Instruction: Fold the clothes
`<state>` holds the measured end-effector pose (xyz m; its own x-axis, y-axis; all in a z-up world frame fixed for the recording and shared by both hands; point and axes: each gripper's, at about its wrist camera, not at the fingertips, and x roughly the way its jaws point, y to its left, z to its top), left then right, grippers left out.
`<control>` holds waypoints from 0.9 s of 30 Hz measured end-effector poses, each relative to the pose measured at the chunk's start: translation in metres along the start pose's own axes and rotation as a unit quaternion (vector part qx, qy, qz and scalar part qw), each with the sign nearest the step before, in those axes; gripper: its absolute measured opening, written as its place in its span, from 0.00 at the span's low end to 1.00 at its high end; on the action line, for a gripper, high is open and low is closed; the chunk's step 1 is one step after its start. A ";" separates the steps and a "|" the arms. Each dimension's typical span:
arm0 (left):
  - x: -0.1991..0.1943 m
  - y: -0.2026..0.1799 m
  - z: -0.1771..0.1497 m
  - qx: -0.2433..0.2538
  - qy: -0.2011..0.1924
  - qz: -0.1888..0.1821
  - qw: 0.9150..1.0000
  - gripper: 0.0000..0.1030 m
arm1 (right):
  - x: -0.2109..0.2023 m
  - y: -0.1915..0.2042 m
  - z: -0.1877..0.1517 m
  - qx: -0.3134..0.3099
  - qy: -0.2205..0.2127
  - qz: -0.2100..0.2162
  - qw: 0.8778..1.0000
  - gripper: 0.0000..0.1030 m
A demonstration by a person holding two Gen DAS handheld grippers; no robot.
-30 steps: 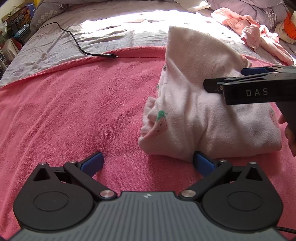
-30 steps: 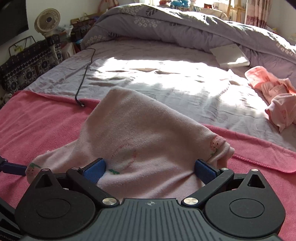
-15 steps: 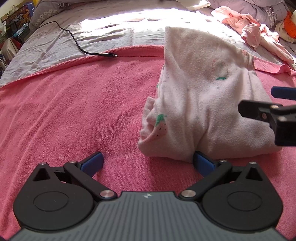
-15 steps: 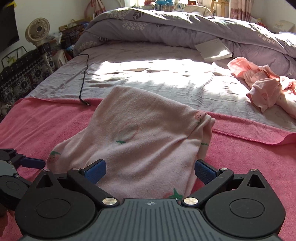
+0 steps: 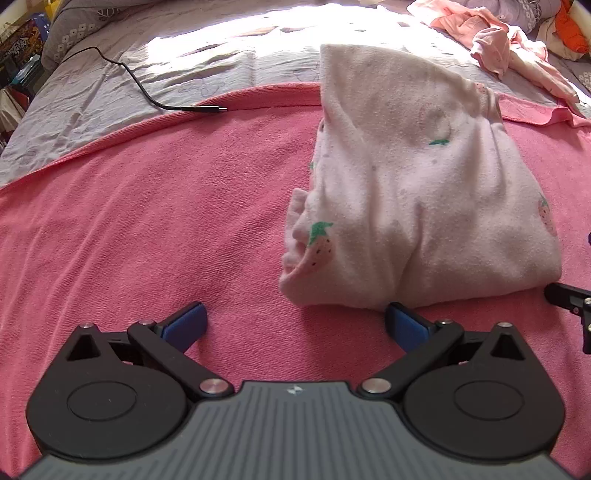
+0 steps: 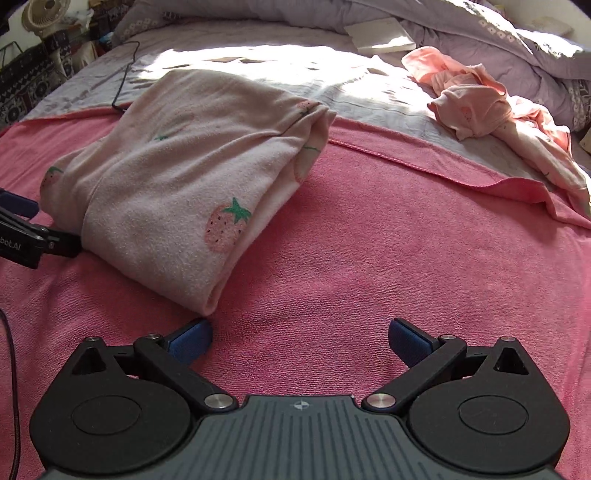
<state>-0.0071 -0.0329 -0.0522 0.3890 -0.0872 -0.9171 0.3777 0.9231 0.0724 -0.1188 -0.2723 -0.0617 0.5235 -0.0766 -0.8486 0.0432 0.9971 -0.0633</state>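
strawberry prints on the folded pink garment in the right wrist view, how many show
4 on the folded garment: large one near its front, one at the left end, one at the far top corner, one partly tucked in the right-side fold. Others may be hidden.

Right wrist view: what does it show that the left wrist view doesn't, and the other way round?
Only the right wrist view shows a fan, a white book on the purple duvet, and the large strawberry print. Only the left wrist view shows the cable's plug and an orange item. Both show the folded strawberry garment on the pink towel, the pink clothes pile, and both grippers open: left gripper, right gripper.
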 end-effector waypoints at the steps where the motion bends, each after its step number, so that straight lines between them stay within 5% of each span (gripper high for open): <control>1: -0.004 0.003 0.000 -0.005 -0.002 0.013 1.000 1.00 | -0.006 0.000 0.000 0.001 -0.012 0.003 1.000 1.00; 7: -0.013 0.020 0.002 -0.042 -0.027 0.030 0.998 1.00 | -0.025 0.010 0.016 0.042 -0.082 0.064 0.994 1.00; 10: -0.003 0.020 0.001 -0.049 -0.010 0.054 0.997 1.00 | -0.012 0.023 0.028 0.049 -0.077 0.080 0.993 1.00; 14: 0.000 0.040 -0.006 -0.107 0.016 0.085 0.990 1.00 | 0.007 0.023 0.021 0.041 -0.041 0.045 0.997 1.00; 18: -0.029 0.047 -0.006 -0.130 -0.035 0.062 0.989 0.99 | -0.002 0.006 0.009 0.064 -0.038 0.046 0.996 1.00; 21: -0.041 0.026 0.011 -0.089 -0.066 0.018 0.994 1.00 | -0.011 0.005 0.009 0.087 -0.049 0.052 0.994 1.00; 27: 0.006 -0.022 0.036 -0.030 0.018 0.053 0.998 1.00 | 0.010 0.027 0.027 0.063 -0.029 0.044 0.997 1.00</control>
<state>0.0169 -0.0668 -0.0452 0.3934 0.0247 -0.9190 0.2838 0.9475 0.1470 -0.0892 -0.2464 -0.0581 0.5781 0.0080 -0.8160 0.0999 0.9917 0.0805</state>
